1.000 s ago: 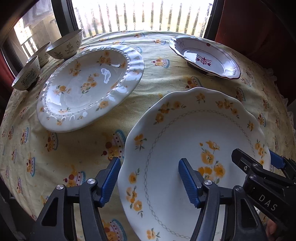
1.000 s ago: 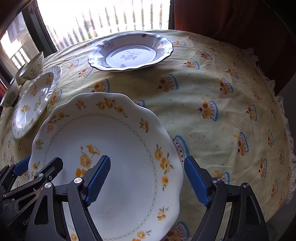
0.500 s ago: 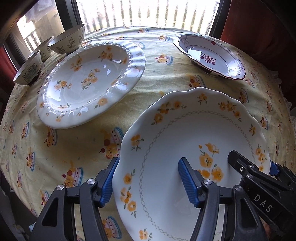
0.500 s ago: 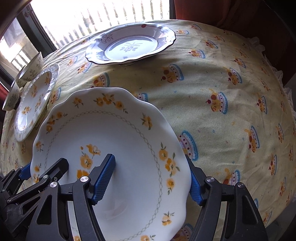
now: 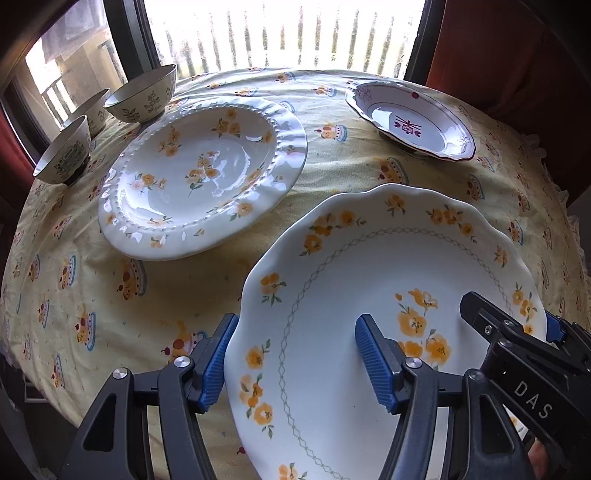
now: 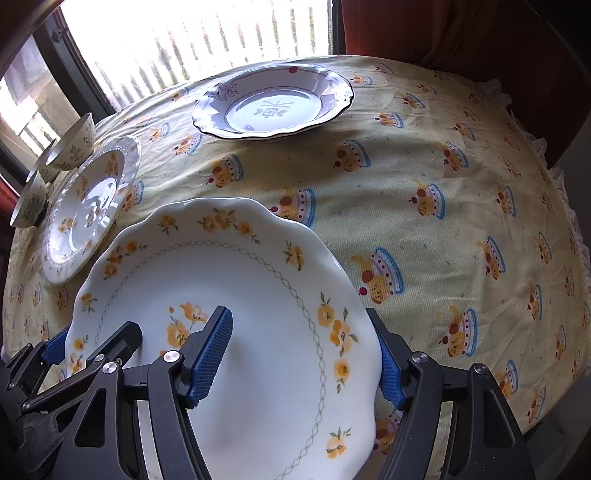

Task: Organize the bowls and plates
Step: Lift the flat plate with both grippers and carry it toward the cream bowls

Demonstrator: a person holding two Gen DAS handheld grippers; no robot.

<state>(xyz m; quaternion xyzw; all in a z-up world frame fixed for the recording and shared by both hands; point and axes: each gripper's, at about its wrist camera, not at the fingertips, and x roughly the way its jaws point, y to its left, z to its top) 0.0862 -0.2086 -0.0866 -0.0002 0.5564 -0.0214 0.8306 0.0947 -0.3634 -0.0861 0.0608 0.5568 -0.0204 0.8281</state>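
The large scalloped plate (image 5: 388, 280) with yellow flowers and a grey chain ring sits at the near edge of the table, over the yellow cupcake-print tablecloth (image 5: 177, 295), and everything else is placed from it. The left gripper (image 5: 291, 360) straddles the plate's left rim: its outer blue pad lies against the rim's outside edge and its inner pad rests over the plate's well, so the jaws stand partly spread with the rim between them; whether the pads truly press on the china is hard to judge from this angle. The right gripper (image 6: 306, 354) does the same on the plate's right rim, with one blue pad over the well beside the central flower spray and the other tucked behind the rim's outer edge; its grip looks snug, though the outer pad is half hidden by the plate. Each gripper shows at the edge of the other's view. Beyond the plate and to its left lies the beaded plate (image 5: 203, 177), white with small yellow flowers and a ribbed border, close to but apart from the scalloped plate. Beyond it to the right, well apart, sits the dark-rimmed plate (image 5: 410, 122) with a red-and-purple motif. Three small patterned bowls (image 5: 142, 94) stand past the beaded plate, at the far left by the window (image 5: 280, 33)
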